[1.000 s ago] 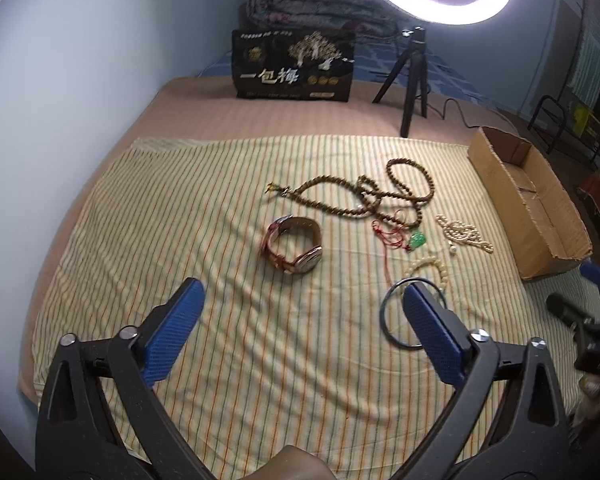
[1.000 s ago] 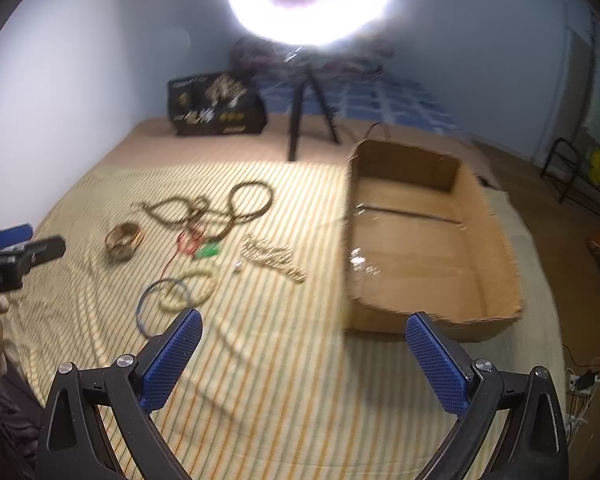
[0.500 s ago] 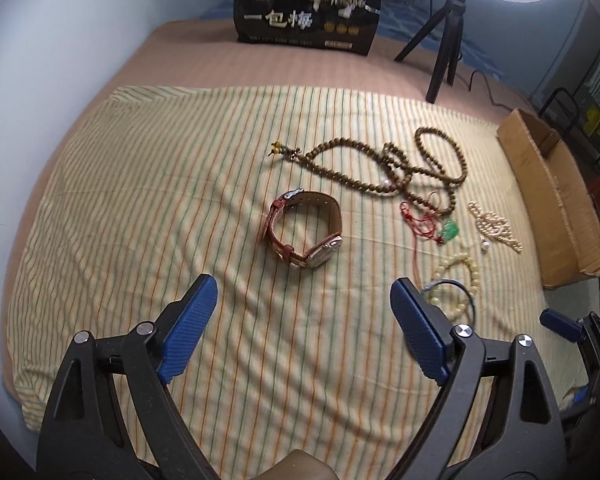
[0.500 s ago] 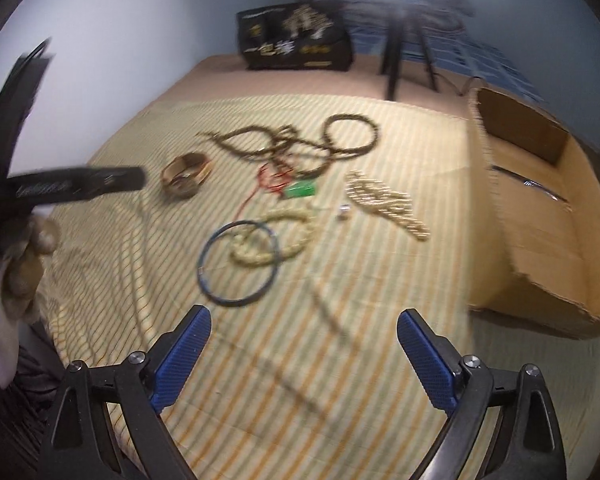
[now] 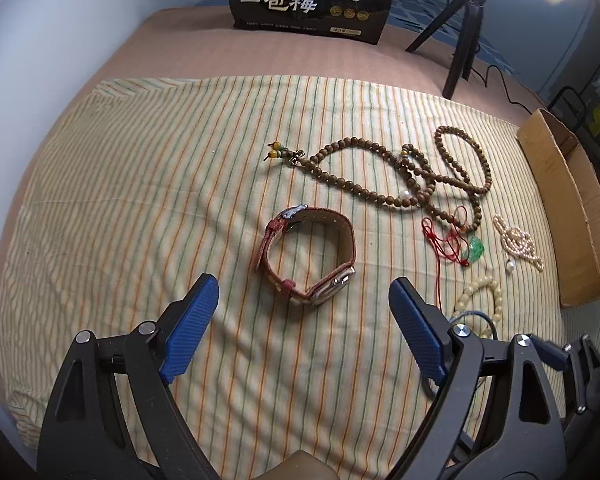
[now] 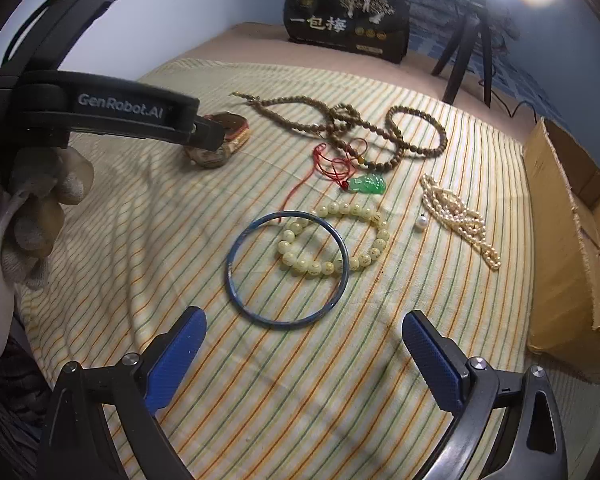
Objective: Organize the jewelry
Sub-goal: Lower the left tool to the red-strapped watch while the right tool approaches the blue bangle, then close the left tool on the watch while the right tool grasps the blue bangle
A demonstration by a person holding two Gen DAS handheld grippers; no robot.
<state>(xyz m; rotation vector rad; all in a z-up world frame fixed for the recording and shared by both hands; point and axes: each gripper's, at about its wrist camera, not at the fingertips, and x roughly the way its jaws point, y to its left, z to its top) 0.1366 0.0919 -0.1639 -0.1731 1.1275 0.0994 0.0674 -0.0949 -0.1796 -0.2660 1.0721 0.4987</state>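
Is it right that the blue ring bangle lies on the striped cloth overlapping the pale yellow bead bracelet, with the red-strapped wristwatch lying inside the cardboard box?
Not quite. The red-strapped wristwatch lies on the striped cloth, not in the cardboard box; the left wrist view shows it plainly. The rest holds: in the right wrist view the blue ring bangle overlaps the pale yellow bead bracelet on the cloth.

Striped cloth (image 6: 180,208) matt, woven; blue bangle (image 6: 287,267) glossy; box (image 6: 568,240) rough cardboard; wood-look beads (image 5: 380,176) smooth; watch strap (image 5: 306,254) leather-like.
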